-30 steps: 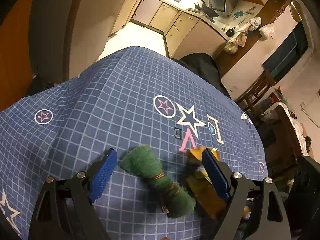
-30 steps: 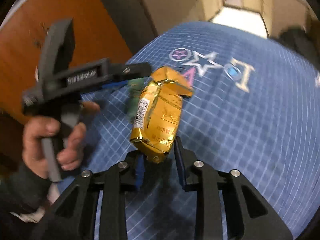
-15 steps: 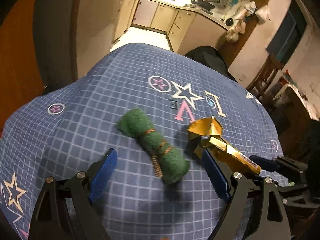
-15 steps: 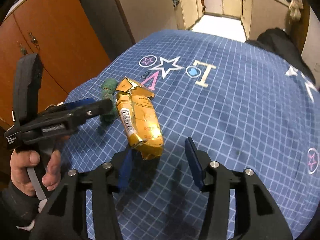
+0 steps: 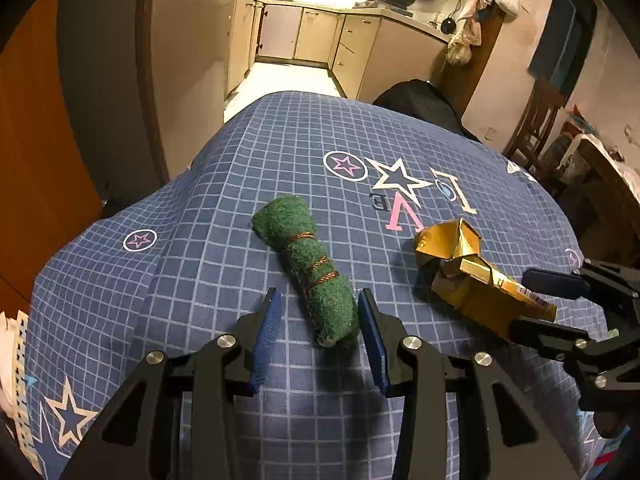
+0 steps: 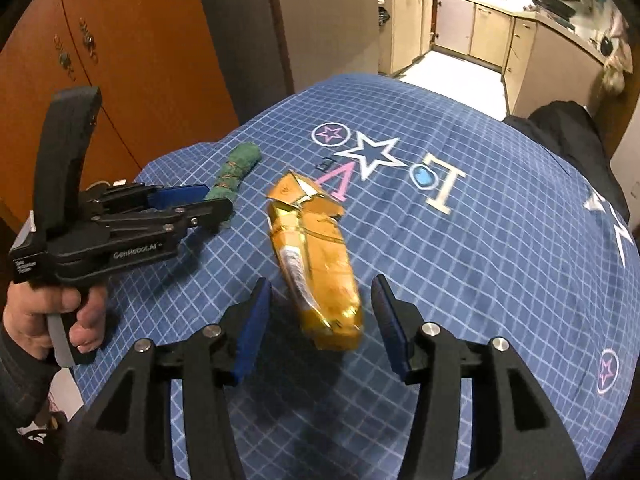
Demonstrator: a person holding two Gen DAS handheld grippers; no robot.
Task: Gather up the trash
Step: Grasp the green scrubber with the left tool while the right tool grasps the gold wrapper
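A green scrubbing pad roll tied with brown string [image 5: 310, 272] lies on the blue checked tablecloth [image 5: 224, 200]. My left gripper [image 5: 320, 316] is open, its blue pads on either side of the roll's near end without clear contact. A crumpled gold wrapper [image 6: 316, 256] lies on the cloth to the right. My right gripper [image 6: 320, 312] is open, its pads straddling the wrapper's near end. The wrapper [image 5: 468, 276] and right gripper [image 5: 548, 304] also show in the left wrist view; the roll [image 6: 234, 174] and left gripper [image 6: 200, 202] show in the right wrist view.
The tablecloth [image 6: 480, 240] has star and letter prints. Orange cupboard doors [image 6: 120, 60] stand on the left. A dark chair back [image 5: 424, 100] sits at the table's far edge. A kitchen lies beyond. White paper [image 5: 12, 344] lies at the left edge.
My right gripper has let go of the gold wrapper, which now lies on the cloth. My left gripper's jaws have narrowed around the green roll's end.
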